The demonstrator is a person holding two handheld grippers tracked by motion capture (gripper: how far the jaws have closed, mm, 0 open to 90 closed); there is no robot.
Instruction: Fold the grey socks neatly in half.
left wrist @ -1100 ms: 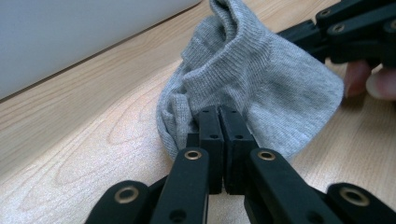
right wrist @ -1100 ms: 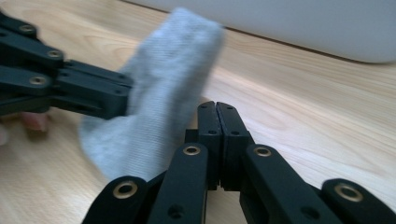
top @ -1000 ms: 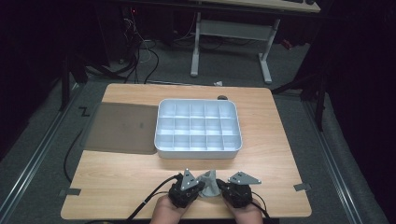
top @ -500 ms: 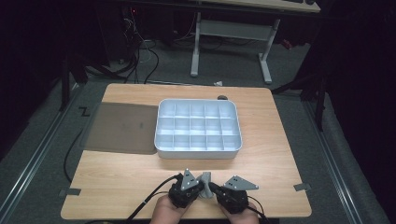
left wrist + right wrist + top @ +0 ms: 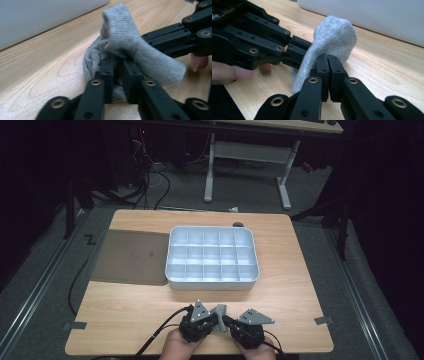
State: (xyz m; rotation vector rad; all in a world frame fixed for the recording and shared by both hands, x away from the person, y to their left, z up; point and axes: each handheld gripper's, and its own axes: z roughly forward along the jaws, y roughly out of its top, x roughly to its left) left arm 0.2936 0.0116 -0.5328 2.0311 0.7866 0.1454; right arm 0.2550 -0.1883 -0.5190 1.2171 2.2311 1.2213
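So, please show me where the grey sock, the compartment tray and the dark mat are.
grey sock [image 5: 334, 35]: right gripper view, its bunched upper fold.
compartment tray [image 5: 212, 284]: high view, its near wall.
dark mat [image 5: 130, 257]: high view, its middle.

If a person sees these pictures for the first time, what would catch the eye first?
Probably the grey sock at the near edge of the wooden table, bunched up between the left gripper and the right gripper. Behind it sits a pale tray divided into many small compartments, beside a dark mat.
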